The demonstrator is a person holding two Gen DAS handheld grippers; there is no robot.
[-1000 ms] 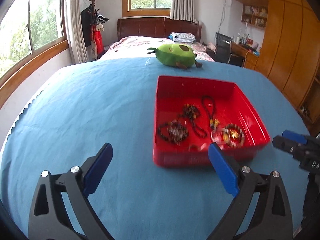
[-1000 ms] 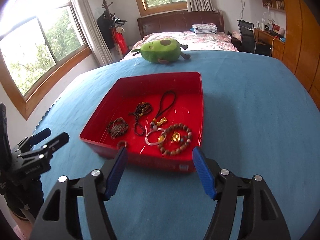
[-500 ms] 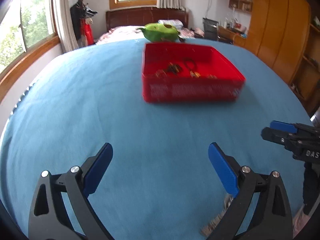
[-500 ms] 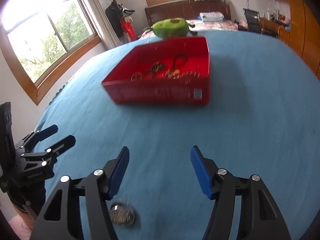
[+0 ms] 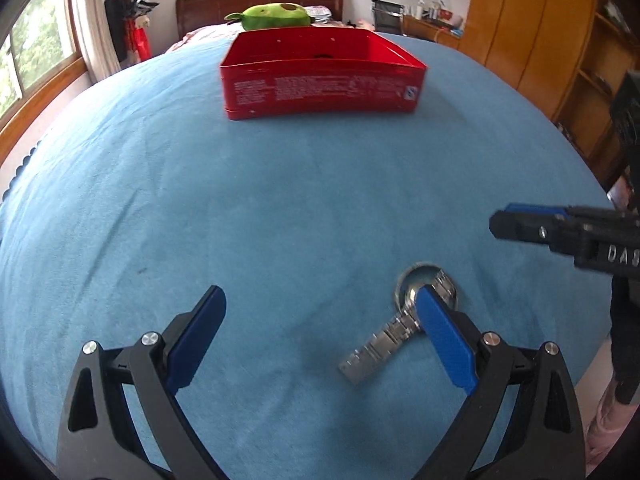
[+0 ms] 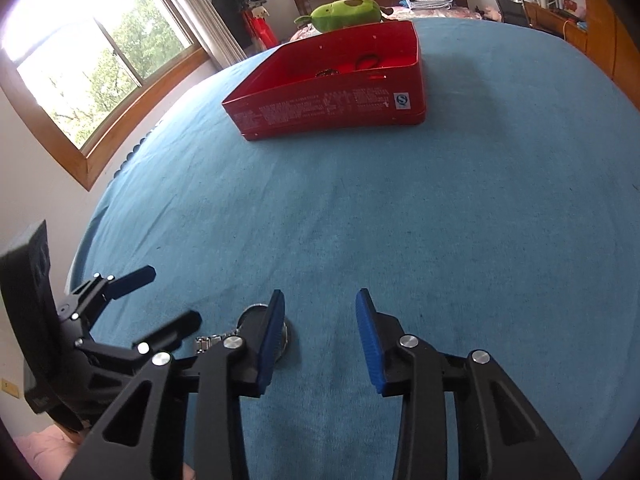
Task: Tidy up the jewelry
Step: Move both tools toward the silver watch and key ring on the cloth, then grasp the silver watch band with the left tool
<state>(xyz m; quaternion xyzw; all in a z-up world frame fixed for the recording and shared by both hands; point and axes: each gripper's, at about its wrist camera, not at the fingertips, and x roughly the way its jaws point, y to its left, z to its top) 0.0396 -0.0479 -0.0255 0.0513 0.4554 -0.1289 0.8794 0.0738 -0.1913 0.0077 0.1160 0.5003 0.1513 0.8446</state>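
Bright, even daylight enters through the window [image 6: 100, 64], which is blown out to white glare at its upper left. Shadows fall soft on the blue cloth [image 5: 280, 208]. Fisheye bends edges; corners darken; focus stays sharp

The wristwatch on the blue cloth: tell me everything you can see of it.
The wristwatch is silver and looks like metal: a round case with a polished rim and a band of jointed links. It lies flat on the blue cloth, unclasped, one strap stretched out toward the near edge and a shorter stub past the case. It sits well short of the red tray. The left hand-held gripper is open; its right finger hides part of the case, and contact cannot be told.
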